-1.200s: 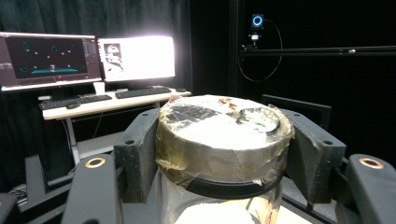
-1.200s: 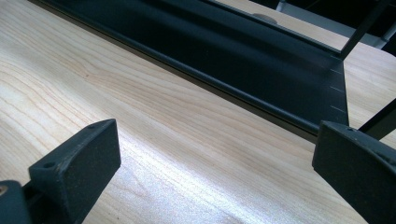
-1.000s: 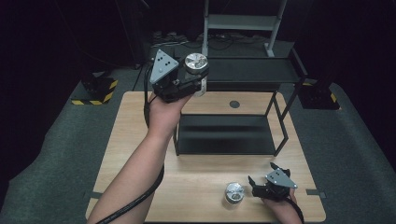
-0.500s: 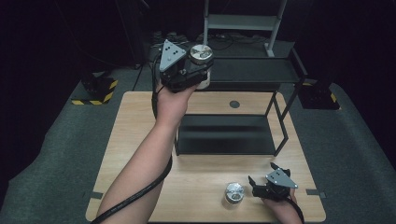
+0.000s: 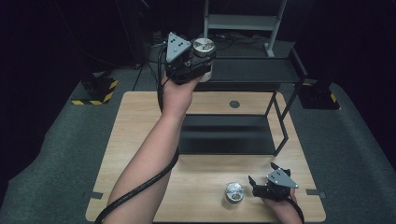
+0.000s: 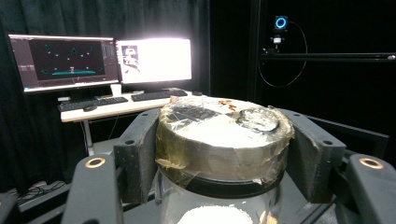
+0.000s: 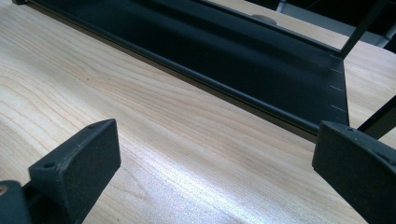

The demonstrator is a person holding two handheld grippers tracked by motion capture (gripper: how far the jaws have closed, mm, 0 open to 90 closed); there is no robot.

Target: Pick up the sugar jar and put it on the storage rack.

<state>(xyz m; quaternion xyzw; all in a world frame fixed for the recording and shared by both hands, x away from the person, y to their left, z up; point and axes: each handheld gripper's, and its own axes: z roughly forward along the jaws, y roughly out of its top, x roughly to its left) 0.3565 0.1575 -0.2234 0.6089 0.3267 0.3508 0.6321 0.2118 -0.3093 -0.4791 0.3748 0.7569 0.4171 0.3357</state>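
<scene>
Compared with a second ago, the left gripper (image 5: 198,63) is carrying its taped-lid jar (image 5: 204,47) further toward the right and away from the person, so the jar is now hanging at the left end of the black shelf rack's top tier (image 5: 254,71), with both jaws pressing on the lid's sides in the left gripper view (image 6: 223,135). The right gripper (image 5: 261,184) is resting at the table's (image 5: 140,126) near edge with its jaws standing wide and nothing between them, just beside a second jar (image 5: 234,192). The carried jar is probably heading for that top tier, with setting down and release still to come.
</scene>
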